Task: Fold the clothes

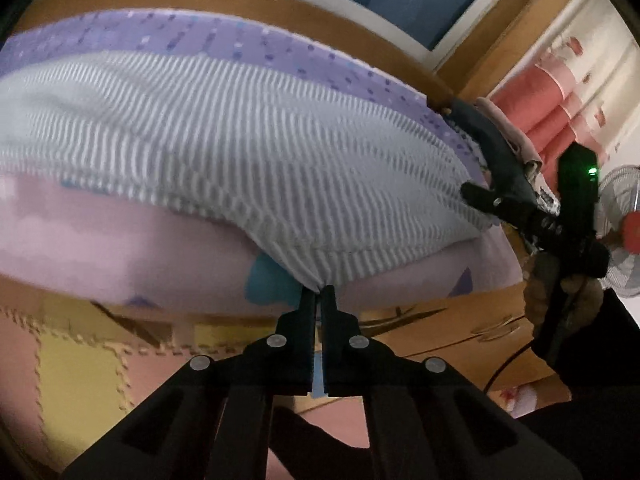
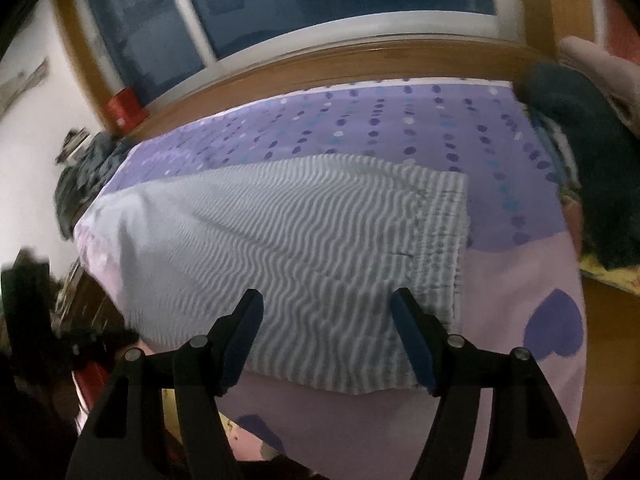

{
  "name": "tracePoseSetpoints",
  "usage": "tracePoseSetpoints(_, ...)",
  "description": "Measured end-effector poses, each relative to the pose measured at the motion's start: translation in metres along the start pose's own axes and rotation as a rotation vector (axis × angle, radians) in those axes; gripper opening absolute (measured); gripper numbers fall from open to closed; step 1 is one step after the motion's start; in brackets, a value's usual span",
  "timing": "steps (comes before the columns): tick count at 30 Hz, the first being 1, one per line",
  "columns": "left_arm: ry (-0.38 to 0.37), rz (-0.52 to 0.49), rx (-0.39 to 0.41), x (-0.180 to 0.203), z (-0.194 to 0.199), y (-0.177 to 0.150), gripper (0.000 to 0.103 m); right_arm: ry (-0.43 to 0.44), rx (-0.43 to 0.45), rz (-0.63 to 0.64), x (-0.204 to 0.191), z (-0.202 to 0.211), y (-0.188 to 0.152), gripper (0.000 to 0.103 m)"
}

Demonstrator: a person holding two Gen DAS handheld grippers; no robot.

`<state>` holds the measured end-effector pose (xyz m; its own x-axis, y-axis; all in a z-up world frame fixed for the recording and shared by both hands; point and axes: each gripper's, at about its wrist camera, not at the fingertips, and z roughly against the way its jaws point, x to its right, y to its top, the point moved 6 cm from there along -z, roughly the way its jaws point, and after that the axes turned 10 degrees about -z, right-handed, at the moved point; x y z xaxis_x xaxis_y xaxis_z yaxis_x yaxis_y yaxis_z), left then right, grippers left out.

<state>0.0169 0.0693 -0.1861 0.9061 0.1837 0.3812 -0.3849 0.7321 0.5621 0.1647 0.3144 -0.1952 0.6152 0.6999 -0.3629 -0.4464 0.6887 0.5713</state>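
A grey-and-white striped garment [image 1: 248, 152] lies spread on a bed sheet [image 1: 120, 248] of pink and dotted purple. My left gripper [image 1: 319, 292] is shut on the near hem of the garment, pinching a fold of the cloth at the bed's front edge. In the right wrist view the same striped garment [image 2: 304, 240] shows its gathered waistband [image 2: 448, 232] at the right. My right gripper [image 2: 326, 300] hovers open over the garment's near part, with its fingers [image 2: 412, 336] wide apart and gripping nothing. The right gripper [image 1: 480, 200] also shows at the garment's right end in the left wrist view.
A heap of dark and pale clothes [image 2: 580, 168] sits at the bed's right end, more dark cloth [image 2: 84, 176] at its left. A wooden frame [image 2: 360, 60] and window run behind. A fan [image 1: 624, 240] stands right; foam floor mats [image 1: 80, 368] lie below.
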Motion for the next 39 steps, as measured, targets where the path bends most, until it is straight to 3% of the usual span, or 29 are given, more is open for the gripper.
tracePoseSetpoints(3,-0.013,0.053,-0.042,-0.007,-0.007,-0.013,0.0,0.096,0.018,0.084,-0.05,0.007,-0.002,0.067)
tracePoseSetpoints(7,-0.024,0.117,-0.098,-0.014,-0.018,-0.033,0.0,0.216,-0.038,0.387,-0.15,-0.022,-0.017,0.067)
tracePoseSetpoints(9,-0.019,0.146,-0.057,-0.021,-0.005,-0.033,0.0,0.264,-0.074,0.455,-0.188,-0.046,-0.02,0.064)
tracePoseSetpoints(10,-0.007,0.173,-0.018,-0.026,0.005,-0.032,0.0,0.287,-0.093,0.489,-0.207,-0.058,-0.021,0.056)
tracePoseSetpoints(11,0.074,0.261,0.056,-0.038,0.019,-0.029,0.004,0.311,-0.111,0.524,-0.225,-0.07,-0.023,0.043)
tracePoseSetpoints(12,0.101,0.297,0.102,-0.05,0.039,-0.027,0.014,0.326,-0.13,0.542,-0.236,-0.079,-0.026,0.032)
tracePoseSetpoints(13,0.131,0.331,0.154,-0.063,0.061,-0.025,0.018,0.334,-0.15,0.548,-0.24,-0.087,-0.031,0.001)
tracePoseSetpoints(17,0.273,0.428,0.371,-0.12,0.155,-0.01,0.022,0.349,-0.215,0.59,-0.24,-0.106,-0.066,0.0)
tracePoseSetpoints(21,0.396,0.423,0.437,-0.176,0.206,0.024,0.024,0.388,-0.171,0.48,-0.226,-0.1,-0.077,0.0)
tracePoseSetpoints(26,0.36,0.41,0.306,-0.241,0.168,0.066,0.025,0.34,-0.155,0.442,-0.224,-0.096,-0.081,0.0)
tracePoseSetpoints(28,0.371,0.448,0.231,-0.261,0.147,0.062,0.025,0.301,-0.154,0.432,-0.225,-0.093,-0.083,0.0)
tracePoseSetpoints(29,0.374,0.46,0.211,-0.266,0.141,0.059,0.02,0.279,-0.153,0.427,-0.225,-0.091,-0.083,0.001)
tracePoseSetpoints(33,0.354,0.479,0.253,-0.258,0.153,0.044,0.021,0.157,-0.176,0.41,-0.223,-0.08,-0.086,0.001)
tracePoseSetpoints(35,0.365,0.463,0.279,-0.248,0.165,0.046,0.024,0.095,-0.143,0.393,-0.224,-0.068,-0.08,0.001)
tracePoseSetpoints(39,0.312,0.242,0.268,-0.217,0.155,0.097,0.025,0.037,-0.026,0.418,-0.236,-0.057,-0.044,0.001)
